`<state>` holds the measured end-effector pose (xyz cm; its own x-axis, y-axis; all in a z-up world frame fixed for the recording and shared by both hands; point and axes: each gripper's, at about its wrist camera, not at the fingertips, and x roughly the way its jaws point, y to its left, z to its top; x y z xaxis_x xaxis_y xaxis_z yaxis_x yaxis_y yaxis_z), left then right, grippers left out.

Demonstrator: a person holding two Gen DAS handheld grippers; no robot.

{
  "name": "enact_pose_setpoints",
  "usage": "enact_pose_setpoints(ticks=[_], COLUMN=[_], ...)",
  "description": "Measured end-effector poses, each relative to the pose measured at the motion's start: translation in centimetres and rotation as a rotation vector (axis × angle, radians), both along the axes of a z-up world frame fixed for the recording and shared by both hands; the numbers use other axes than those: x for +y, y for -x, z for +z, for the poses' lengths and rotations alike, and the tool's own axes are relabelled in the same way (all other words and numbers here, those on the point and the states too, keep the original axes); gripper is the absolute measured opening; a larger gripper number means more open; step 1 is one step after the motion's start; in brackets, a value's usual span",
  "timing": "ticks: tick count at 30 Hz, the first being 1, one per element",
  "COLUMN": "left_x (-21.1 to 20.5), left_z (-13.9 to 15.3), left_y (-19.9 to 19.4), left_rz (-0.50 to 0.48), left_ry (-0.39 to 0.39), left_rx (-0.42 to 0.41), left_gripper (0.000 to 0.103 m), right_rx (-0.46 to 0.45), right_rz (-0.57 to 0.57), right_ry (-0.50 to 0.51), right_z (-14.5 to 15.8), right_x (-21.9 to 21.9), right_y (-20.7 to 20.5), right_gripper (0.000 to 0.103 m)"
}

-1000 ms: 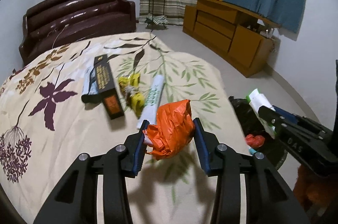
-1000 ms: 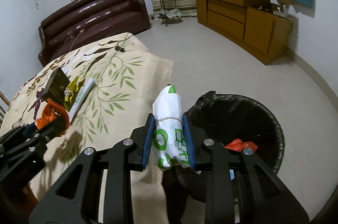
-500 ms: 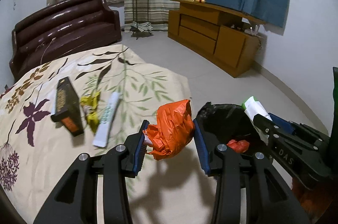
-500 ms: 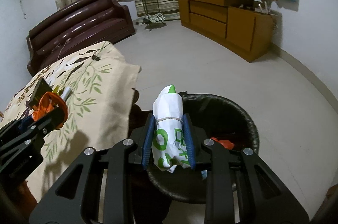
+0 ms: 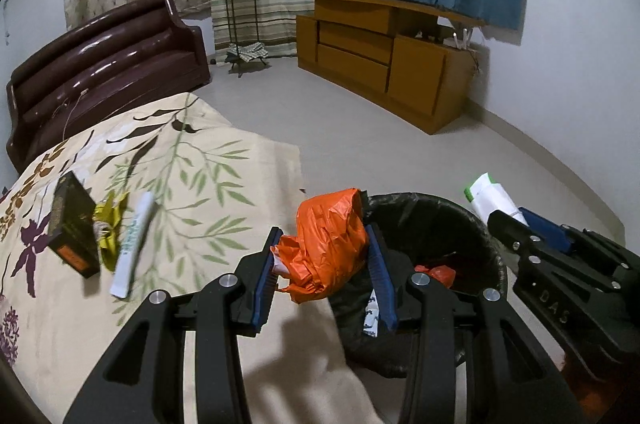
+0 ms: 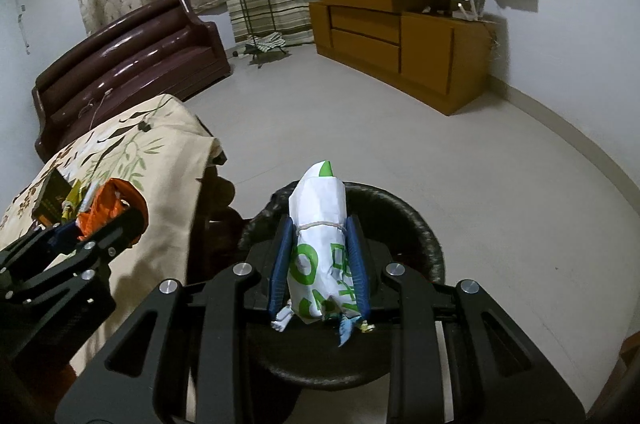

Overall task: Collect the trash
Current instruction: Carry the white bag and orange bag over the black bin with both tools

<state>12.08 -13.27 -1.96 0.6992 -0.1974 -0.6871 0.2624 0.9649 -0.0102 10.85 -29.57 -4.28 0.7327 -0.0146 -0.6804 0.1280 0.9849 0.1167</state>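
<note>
Left gripper [image 5: 324,260] clamped on crumpled orange plastic bag [image 5: 328,240], right gripper [image 6: 320,264] on white-green rolled paper packet [image 6: 320,244]. Release only once black lined round bin [image 6: 420,228] fully beneath fingertips.

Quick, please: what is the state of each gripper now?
Left gripper: closed on the orange plastic bag.
Right gripper: closed on the white-and-green paper bundle.

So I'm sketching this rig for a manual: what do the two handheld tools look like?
Both match: the left tool and right tool have matte black angular linkage arms with cut-out slots, round silver pivot bolts and long blue ribbed pads. The right tool's side carries raised "DAS" lettering. No cables, hands or sleeves show.
</note>
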Motion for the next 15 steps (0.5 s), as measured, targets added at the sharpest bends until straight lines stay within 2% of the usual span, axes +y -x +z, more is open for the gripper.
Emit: enact_pose_setpoints(ticks=[15], left_x=[-3.2], left_z=[-1.4], left_y=[-1.7], left_rz=[-0.047], left_ry=[-0.054], left_rx=[0.014], left_gripper=[0.043], right_rx=[0.021], right_rz=[-0.029], right_ry=[0.006], right_z=[-1.4], right_x=[-1.6], right_y=[-1.0], right_gripper=[0.028])
